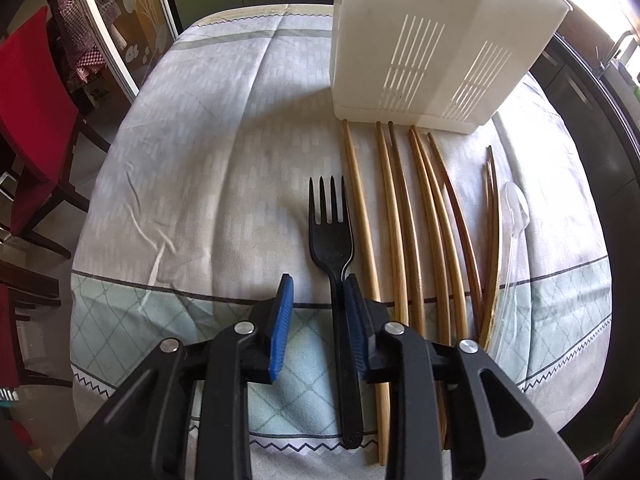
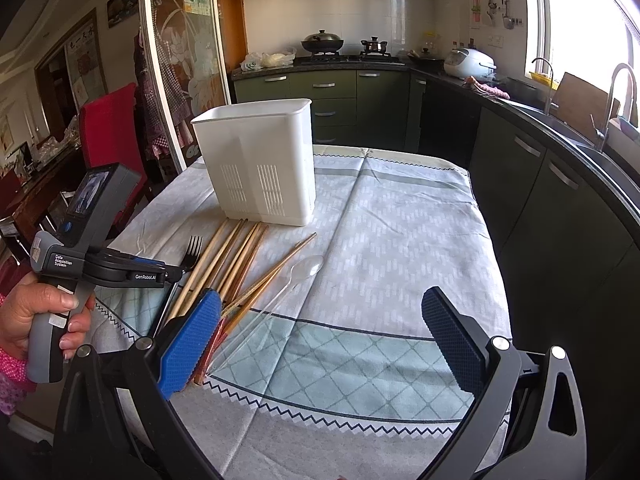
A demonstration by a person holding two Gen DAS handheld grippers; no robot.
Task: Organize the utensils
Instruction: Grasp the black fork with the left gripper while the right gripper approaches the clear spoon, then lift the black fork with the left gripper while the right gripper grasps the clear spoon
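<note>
Two grippers are seen over a table spread with a pale patterned tablecloth (image 1: 224,128). The left gripper (image 1: 318,300) is pointed steeply down at a black plastic fork (image 1: 330,236), which lies flat on the cloth, prongs aimed toward a white slotted utensil holder (image 1: 432,52). The fork's handle is bracketed by the blue pads: the right-hand pad is touching it, while a gap is left on the other side, so the fork is not clamped (close, though). From the right wrist view, the left gripper's handle is seen wrapped in a person's hand (image 2: 36,312).

Just beside the fork, several wooden chopsticks (image 1: 394,216) are laid in a loose row, their far tips near the holder's base. Further out, a clear plastic spoon (image 2: 308,268) is resting on the cloth next to one more pair of chopsticks.

The right gripper (image 2: 320,328) is held above the near edge of the table, its jaws spread wide with nothing between them. The holder is standing upright on the cloth.
</note>
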